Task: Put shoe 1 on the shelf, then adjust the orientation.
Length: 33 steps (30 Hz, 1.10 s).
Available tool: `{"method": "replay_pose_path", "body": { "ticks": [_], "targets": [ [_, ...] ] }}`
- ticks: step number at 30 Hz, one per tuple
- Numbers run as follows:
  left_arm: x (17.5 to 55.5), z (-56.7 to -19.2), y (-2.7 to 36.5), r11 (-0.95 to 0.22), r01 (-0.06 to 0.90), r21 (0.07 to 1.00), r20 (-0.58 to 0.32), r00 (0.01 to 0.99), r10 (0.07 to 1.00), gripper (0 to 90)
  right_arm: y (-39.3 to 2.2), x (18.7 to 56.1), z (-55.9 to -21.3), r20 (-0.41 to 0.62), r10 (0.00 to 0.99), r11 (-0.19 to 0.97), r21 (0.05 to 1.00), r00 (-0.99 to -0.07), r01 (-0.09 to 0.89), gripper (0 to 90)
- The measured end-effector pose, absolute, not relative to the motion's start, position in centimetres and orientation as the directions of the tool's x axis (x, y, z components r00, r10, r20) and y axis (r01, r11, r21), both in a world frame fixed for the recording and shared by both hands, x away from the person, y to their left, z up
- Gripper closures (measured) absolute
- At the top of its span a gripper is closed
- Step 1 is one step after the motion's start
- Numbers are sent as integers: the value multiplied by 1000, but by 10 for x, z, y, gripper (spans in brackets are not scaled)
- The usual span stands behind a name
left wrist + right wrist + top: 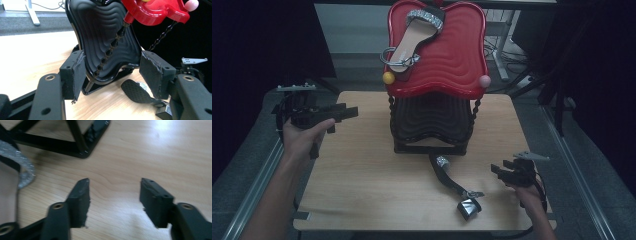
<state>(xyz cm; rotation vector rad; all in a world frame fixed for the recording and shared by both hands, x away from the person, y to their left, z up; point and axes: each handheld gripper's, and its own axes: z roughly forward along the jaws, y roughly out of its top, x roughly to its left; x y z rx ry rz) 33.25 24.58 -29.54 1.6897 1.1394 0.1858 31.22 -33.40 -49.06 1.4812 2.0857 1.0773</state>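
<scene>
just left of right claw (499, 169): black sandal (455, 186), apart | both claws spread, empty

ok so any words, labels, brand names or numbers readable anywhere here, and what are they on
None can be read.
Sandal on the red tray: no print legible on its insole.
Sandal on the table: no label visible.
Red tray and black tray: wavy ridges, no lettering.
Hand-held gripper pads: unmarked.
</scene>
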Motion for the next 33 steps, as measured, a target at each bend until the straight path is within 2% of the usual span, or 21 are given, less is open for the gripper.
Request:
{"method": "replay_pose_path", "body": {
  "ticks": [3,7,11,16,23,33],
  "targets": [
    [334,-292,244,-14,584,811,-376,540,753,368,-324,311,-480,150,878,189,764,-455,616,610],
    [337,-292,242,-19,588,809,-377,543,751,363,-300,308,-471,128,811,301,746,-571,594,790],
    [338,-293,241,-11,592,806,-383,537,752,363,-269,307,-464,82,736,438,699,-672,565,885],
    [337,-291,239,-15,596,803,-383,535,753,362,-237,310,-457,53,665,544,649,-745,531,895],
    [336,-290,239,-21,596,803,-378,536,755,362,-210,313,-467,41,601,658,543,-799,523,896],
    [336,-297,237,-22,608,793,-384,528,758,362,-200,301,-466,30,585,668,548,-810,503,898]
  ]
}}
